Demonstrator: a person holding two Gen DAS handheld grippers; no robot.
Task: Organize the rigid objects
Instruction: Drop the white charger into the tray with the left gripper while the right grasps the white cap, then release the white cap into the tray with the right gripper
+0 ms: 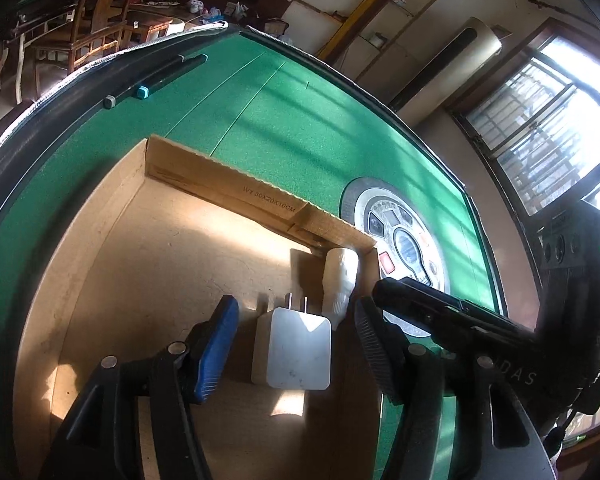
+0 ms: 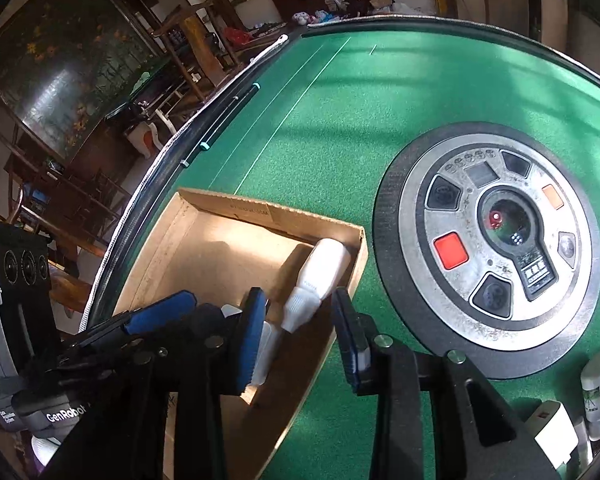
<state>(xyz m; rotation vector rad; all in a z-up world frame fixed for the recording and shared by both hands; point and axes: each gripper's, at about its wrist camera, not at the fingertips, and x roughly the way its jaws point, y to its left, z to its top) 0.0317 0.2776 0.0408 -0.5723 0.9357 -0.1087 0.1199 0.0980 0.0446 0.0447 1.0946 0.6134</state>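
Charger (image 1: 296,350): white wall plug, lies flat in the cardboard box (image 1: 100,264), prongs toward 12 o'clock; light, stiff, smooth-sided, so best pinched across its flat sides.
Bottle (image 2: 316,280): white plastic, lies in the box's corner at the charger's 1 o'clock; light, may roll.
Left gripper (image 1: 296,336): fingers wide apart astride the charger, holding nothing.
Right gripper (image 2: 300,336): fingers spread over the bottle's narrow end, empty.
Tabletop (image 2: 340,120): green felt.

Green felt table (image 2: 340,112), cardboard box (image 2: 204,240), round control panel (image 2: 488,248), pens (image 1: 156,76)
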